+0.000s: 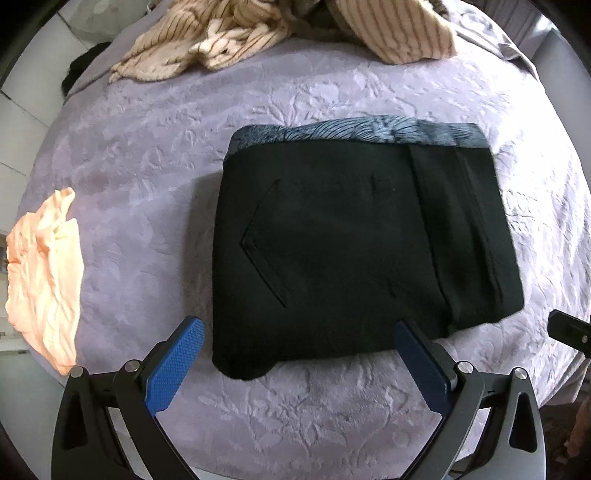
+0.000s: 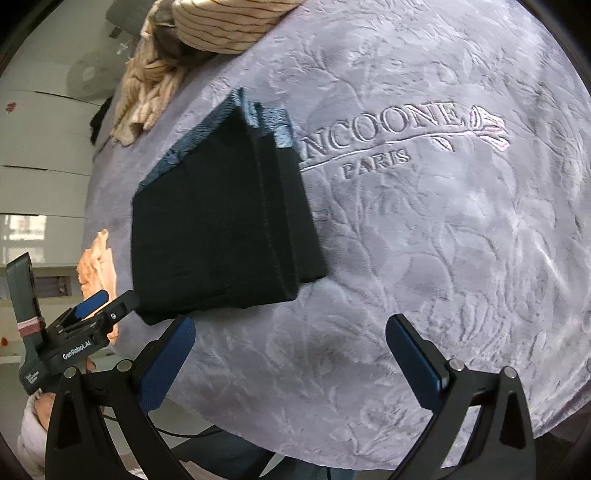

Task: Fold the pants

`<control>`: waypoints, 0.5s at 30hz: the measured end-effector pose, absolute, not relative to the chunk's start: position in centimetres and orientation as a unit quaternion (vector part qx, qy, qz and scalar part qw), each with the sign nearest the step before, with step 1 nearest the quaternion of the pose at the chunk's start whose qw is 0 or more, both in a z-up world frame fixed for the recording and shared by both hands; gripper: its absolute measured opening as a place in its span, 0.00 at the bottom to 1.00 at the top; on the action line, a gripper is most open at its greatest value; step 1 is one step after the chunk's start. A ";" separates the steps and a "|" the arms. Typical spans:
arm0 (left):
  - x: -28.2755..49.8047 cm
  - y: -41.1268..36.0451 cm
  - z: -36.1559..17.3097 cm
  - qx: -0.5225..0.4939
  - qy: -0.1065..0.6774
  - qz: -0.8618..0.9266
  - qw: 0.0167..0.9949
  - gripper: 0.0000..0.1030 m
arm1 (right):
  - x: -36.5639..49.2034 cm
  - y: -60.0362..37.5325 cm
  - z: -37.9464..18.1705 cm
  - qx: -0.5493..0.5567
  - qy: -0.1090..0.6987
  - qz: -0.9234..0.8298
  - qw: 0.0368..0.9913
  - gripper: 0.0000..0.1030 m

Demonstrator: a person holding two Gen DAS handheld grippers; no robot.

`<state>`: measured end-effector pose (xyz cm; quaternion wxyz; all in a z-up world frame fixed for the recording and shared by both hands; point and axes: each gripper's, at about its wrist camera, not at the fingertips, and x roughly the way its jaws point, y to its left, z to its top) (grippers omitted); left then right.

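Observation:
The black pants (image 1: pixel 354 240) lie folded into a compact rectangle on the lilac embossed blanket (image 1: pixel 155 177), with a grey-blue patterned lining strip showing along the far edge. My left gripper (image 1: pixel 299 328) is open and empty, its blue pads just short of the pants' near edge. In the right wrist view the folded pants (image 2: pixel 221 225) lie ahead and to the left. My right gripper (image 2: pixel 291 328) is open and empty over bare blanket (image 2: pixel 443 240), right of the pants. The left gripper (image 2: pixel 99 302) shows at the far left.
A peach garment (image 1: pixel 48 277) lies at the blanket's left edge. A heap of beige striped clothes (image 1: pixel 258 33) sits at the far edge. The blanket (image 2: pixel 388 122) carries an embossed logo to the right of the pants. White floor lies beyond on the left.

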<state>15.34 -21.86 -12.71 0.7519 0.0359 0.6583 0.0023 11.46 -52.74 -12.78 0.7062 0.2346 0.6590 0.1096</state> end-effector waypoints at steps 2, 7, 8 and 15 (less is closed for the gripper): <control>15.9 -21.5 -13.1 0.029 0.661 0.005 0.750 1.00 | 11.8 -52.8 -12.9 0.236 0.660 0.109 0.705 1.00; 16.7 -20.8 -13.7 0.026 0.663 0.010 0.748 1.00 | 12.7 -52.8 -13.3 0.231 0.660 0.105 0.707 1.00; 16.9 -20.6 -13.9 0.025 0.663 0.011 0.748 1.00 | 12.9 -52.8 -13.2 0.227 0.659 0.104 0.710 1.00; 19.0 -18.5 -15.0 -0.001 0.655 0.006 0.756 1.00 | 14.9 -52.8 -13.2 0.209 0.658 0.111 0.715 1.00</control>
